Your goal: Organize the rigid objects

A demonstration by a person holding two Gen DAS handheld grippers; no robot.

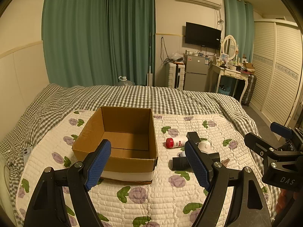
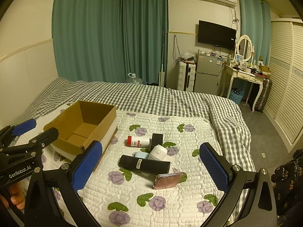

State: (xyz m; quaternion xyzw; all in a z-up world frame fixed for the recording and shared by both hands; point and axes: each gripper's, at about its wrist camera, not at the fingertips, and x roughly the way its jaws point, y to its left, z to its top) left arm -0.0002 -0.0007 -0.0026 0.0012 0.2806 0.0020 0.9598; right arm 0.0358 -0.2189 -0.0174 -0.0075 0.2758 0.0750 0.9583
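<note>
Two hand-held grippers are held above a flower-print quilt [image 2: 170, 194] on a bed. The left gripper [image 1: 149, 162], at the bottom of its own view, is spread wide, blue pads apart, with nothing between them or touched. The right gripper [image 2: 151, 162] is likewise wide open and empty above the clutter.

An open cardboard box [image 1: 121, 141] is seen at centre frame in the left wrist view, its inside bare. To its right a small pile is gathered: a white bottle with a red cap [image 2: 138, 141] on its side, a black box [image 2: 157, 139] just behind it, a white rounded device [image 2: 158, 152], a pale blue item [image 2: 140, 154] largely hidden, a black cylinder [image 2: 144, 164] lying across the front, and a pinkish patterned case [image 2: 166, 179] nearest the camera.

In the left wrist view much of the pile is covered by the gripper's right finger. The labels on the bottle and the cylinder are too small to be read. "GenRobot.AI" is printed on the left gripper at the left edge of the right wrist view, where fingertips [image 2: 16, 201] are cut off by the frame; "DAS" is seen on the right gripper at the right edge of the left wrist view.
</note>
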